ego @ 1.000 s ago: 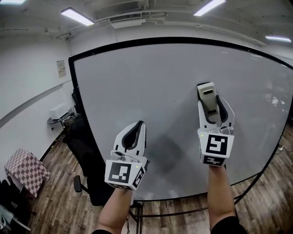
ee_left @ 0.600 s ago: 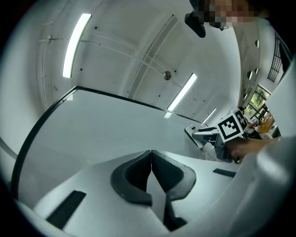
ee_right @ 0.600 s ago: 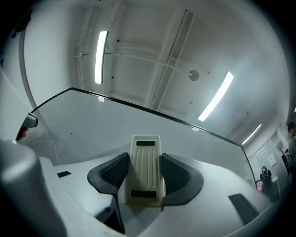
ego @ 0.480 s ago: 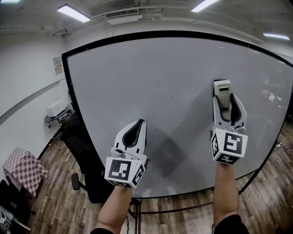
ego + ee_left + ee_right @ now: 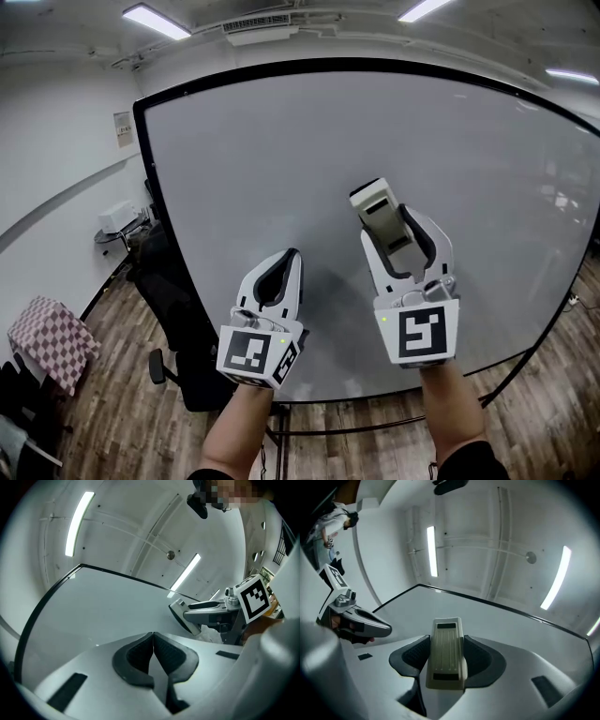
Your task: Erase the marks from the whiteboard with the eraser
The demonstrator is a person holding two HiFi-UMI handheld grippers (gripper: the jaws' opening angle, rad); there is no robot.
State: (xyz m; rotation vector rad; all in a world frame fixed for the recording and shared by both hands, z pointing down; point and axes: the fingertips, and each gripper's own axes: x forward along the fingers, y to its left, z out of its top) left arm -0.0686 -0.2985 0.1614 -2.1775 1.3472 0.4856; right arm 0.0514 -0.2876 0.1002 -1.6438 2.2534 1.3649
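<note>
R tool (image 5: pixel 398 234) is clamped on eraser (image 5: pixel 380 208), lower centre-right of head view. Its marker cube sits nearest the camera, w/ forearm (image 5: pixel 450 412) below it at bottom edge. R tool's own view: both pads (image 5: pixel 412 656) press the eraser's long sides. The beige body stands btwn them, ribbed back to camera, far end past the tips. In head view the eraser tilts toward upper left, far end at whiteboard (image 5: pixel 281 159); can't tell if it touches.

L tool (image 5: pixel 289 255) is just left of it, lower centre, jaws fully together w/ nothing btwn them. L tool's own view shows its pads (image 5: pixel 138 656) meeting edge to edge. That view also has R tool w/ eraser at right of frame, close to the board face.

Whiteboard fills mid-frame: black rim, grey-white face. Black chair (image 5: pixel 173 300) stands lower left by the board's edge, checked cloth (image 5: pixel 52 342) far lower left, wood floor (image 5: pixel 122 412) along the bottom. Ceiling light (image 5: pixel 155 21) at upper left.
</note>
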